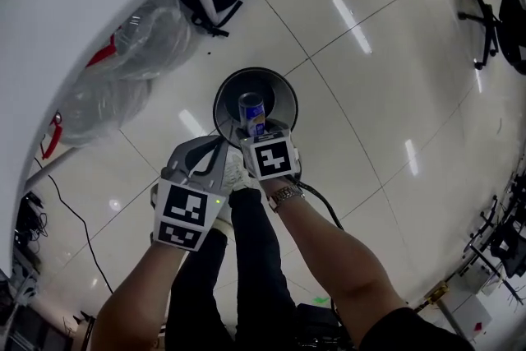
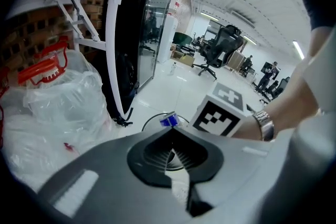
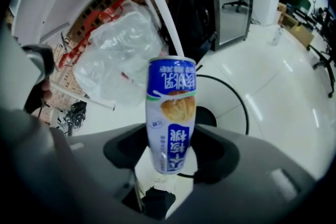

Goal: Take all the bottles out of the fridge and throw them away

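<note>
Tiled floor (image 1: 370, 94) with bin (image 1: 275, 88), plastic bags (image 1: 152, 45)

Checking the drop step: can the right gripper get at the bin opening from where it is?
Probably yes. The right gripper, shut on the bottle, hangs right over the bin. No lid shows on it, and the head view shows nothing between them.

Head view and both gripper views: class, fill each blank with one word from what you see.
The blue-and-white bottle is clamped in the ____ gripper. In the head view it hangs over the open round ____. The left gripper is shut and holds ____.
Missing words: right; bin; nothing.
</note>
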A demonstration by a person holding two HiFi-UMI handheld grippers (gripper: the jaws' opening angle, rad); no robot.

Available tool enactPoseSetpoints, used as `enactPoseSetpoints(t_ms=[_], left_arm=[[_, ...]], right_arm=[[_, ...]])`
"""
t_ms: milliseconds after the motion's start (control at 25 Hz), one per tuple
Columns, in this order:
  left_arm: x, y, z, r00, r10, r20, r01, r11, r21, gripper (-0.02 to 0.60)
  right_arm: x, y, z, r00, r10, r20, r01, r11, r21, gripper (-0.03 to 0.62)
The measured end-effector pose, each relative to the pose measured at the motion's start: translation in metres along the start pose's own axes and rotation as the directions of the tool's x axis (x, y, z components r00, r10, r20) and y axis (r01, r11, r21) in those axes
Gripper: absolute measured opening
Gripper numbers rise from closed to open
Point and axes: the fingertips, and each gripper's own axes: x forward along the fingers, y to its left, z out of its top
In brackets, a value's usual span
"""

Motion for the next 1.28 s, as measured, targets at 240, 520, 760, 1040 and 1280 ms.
enactPoseSetpoints(t_ms=[240,520,760,1040,1280], left_arm=[[0.002,0.007,-0.016,1.0,-0.006,-0.015,0.006,1.0,-0.002,0.003],[0.01,0.016,-0.033,1.0,-0.013,-0.018,0.013,1.0,0.013,0.003],[0.007,0.015,-0.03,1.0,-0.013,-0.013,0.013,1.0,0.006,0.003],[-0.017,0.01,-0.006,1.0,0.003,0.019,-0.003,1.0,0.004,0.003],[-0.05,0.002,0.016,0.999,0.025,0.047,-0.025,1.0,0.0,0.003]], right_arm=[[0.034,-0.011,-0.016,0.999,-0.03,-0.037,0.03,0.999,0.015,0.26],[0.062,-0.026,-0.016,0.997,-0.083,0.006,0.083,0.997,-0.001,0.235],[0.046,-0.024,-0.014,0.994,-0.107,0.031,0.107,0.994,0.003,0.16],[0.005,-0.009,-0.012,0.994,-0.094,0.049,0.093,0.995,0.025,0.16],[-0.045,0.014,-0.005,0.993,-0.078,0.084,0.076,0.997,0.031,0.16]])
